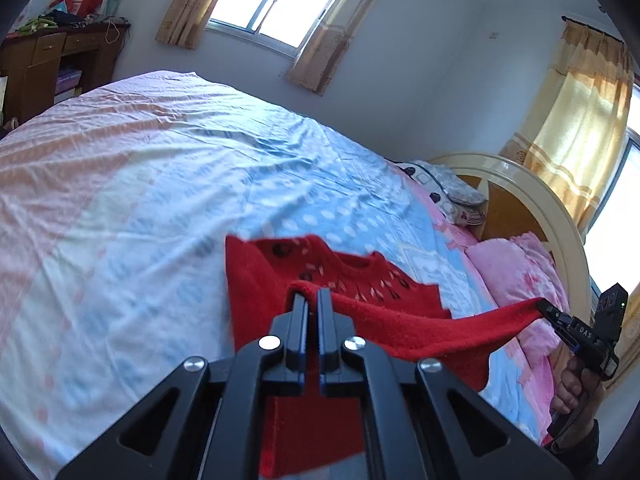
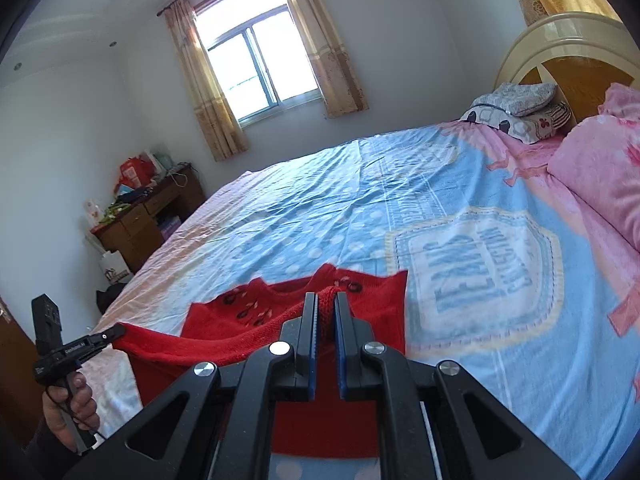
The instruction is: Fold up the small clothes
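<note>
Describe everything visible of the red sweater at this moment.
The red sweater is a small knitted garment with a round neckline and a dark-and-pale embroidered pattern across the chest. Its far part, neckline included, lies spread on the blue-and-pink bedsheet. The near edge is lifted and stretched into a sagging band between the two tools: the left gripper and the right gripper each have their jaws shut on a bunched bit of that edge. More fabric hangs below the band. No sleeves can be made out clearly.
</note>
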A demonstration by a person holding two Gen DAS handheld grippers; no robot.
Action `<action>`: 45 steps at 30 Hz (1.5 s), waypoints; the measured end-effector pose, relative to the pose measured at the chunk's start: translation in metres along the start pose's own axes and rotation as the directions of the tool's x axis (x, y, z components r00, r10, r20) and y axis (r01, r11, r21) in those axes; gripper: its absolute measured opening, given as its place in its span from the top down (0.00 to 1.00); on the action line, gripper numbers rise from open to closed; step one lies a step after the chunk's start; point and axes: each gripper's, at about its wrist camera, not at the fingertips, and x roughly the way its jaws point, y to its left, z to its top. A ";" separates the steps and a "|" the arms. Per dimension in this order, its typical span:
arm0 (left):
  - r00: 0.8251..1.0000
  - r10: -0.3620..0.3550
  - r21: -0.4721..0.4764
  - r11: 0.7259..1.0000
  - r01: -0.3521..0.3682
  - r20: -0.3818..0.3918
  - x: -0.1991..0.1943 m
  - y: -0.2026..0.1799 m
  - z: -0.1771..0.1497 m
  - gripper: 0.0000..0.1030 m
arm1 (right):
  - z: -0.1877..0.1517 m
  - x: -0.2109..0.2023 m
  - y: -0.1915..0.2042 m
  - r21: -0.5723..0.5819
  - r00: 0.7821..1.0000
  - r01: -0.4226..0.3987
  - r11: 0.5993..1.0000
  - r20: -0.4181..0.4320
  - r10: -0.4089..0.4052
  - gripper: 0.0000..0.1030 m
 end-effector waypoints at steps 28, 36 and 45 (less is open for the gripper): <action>0.964 0.265 0.166 0.950 -0.264 0.017 0.081 0.021 0.013 0.36 | -0.002 0.175 -0.025 -0.031 0.971 0.135 0.990 -0.196 -0.138 0.46; 0.873 0.488 0.360 0.818 -0.449 -0.020 0.131 0.012 -0.009 0.34 | -0.052 0.214 0.014 -0.223 0.902 0.135 0.965 -0.375 -0.213 0.46; 0.874 0.484 0.149 0.867 -0.475 -0.034 0.094 0.059 -0.004 0.32 | -0.064 0.166 0.004 -0.178 0.929 0.118 0.977 -0.328 -0.172 0.46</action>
